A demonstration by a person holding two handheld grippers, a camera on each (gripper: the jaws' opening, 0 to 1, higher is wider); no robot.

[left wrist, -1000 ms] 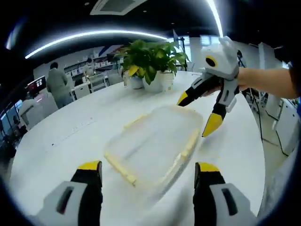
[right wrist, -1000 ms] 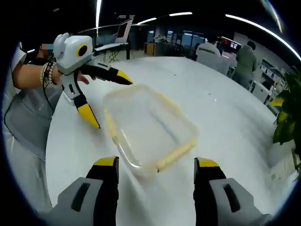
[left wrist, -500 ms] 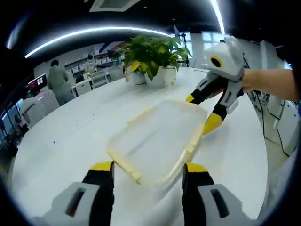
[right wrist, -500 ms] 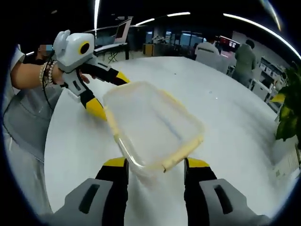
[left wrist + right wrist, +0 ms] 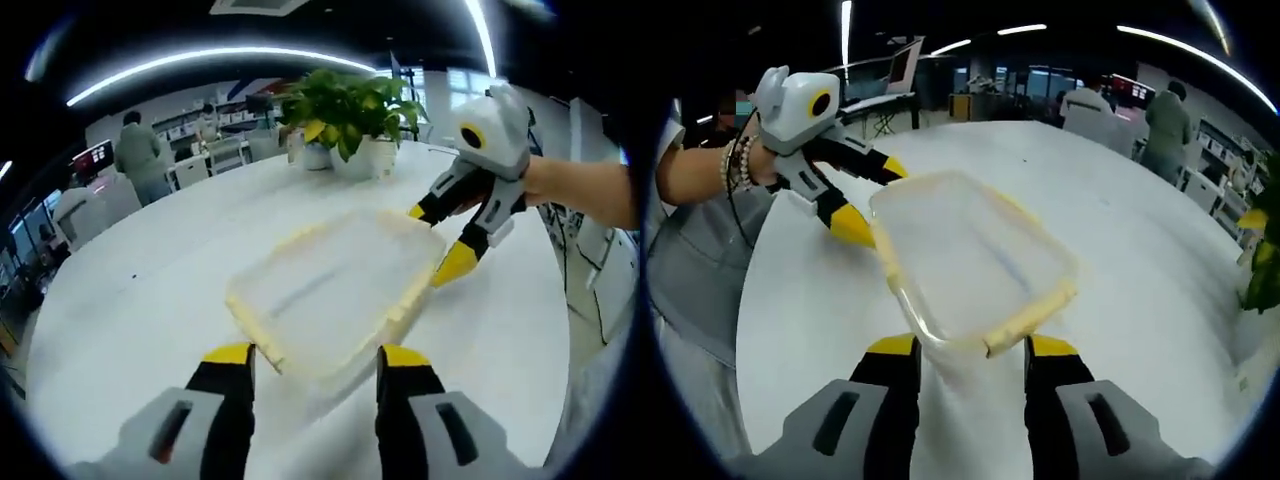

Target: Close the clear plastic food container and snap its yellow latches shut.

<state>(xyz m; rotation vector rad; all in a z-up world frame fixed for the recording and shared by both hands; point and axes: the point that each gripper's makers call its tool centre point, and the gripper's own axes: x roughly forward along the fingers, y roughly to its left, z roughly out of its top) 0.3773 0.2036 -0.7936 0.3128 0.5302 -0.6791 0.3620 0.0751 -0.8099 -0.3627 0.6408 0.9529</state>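
Observation:
The clear plastic food container lies on the white table with its lid on and yellow latches along its edges. My left gripper is open, and its yellow-tipped jaws straddle the container's near end. My right gripper reaches in from the right, its jaws on either side of the far end. In the right gripper view the container sits just ahead of my right gripper, which is open around its near corner. The left gripper brackets the opposite end there, tips close against the rim.
Potted green plants stand at the table's far edge. The table's rim curves close on the left, beside the person's sleeve and wrist. People, desks and screens fill the office behind.
Both grippers have moved in on the container from opposite ends. Their jaws have narrowed steadily and now bracket its ends instead of hovering apart from it.

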